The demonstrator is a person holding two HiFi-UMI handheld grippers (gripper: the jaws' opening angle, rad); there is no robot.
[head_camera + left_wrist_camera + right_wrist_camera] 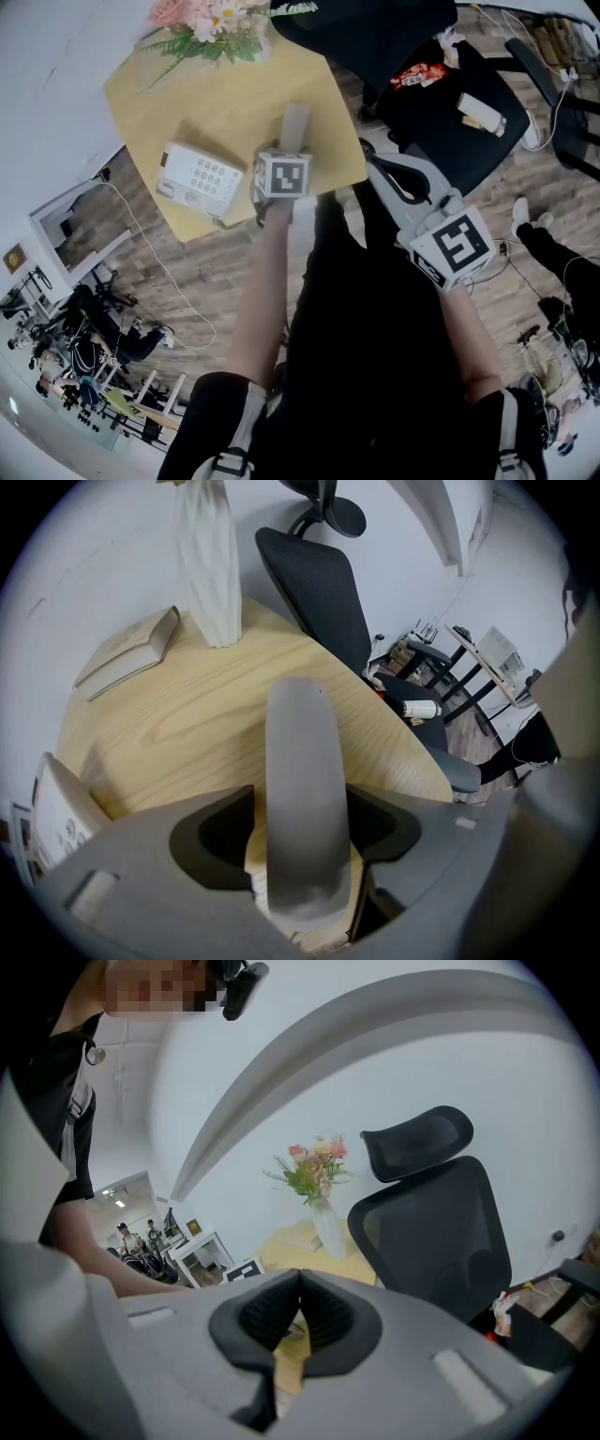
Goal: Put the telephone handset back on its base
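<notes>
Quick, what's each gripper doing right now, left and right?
Left gripper: closed on the telephone handset.
Right gripper: closed, holding nothing.

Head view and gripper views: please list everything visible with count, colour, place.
table: one, light wood, ahead of the person
telephone base: one, white, on the table's left part
telephone handset: one, grey, held over the table
vase of flowers: one, white, table's far edge
book: one, pale, near the vase
office chair: one, black, right of the table
left gripper: one, grey, shut on the telephone handset
right gripper: one, grey, jaws together, empty
</notes>
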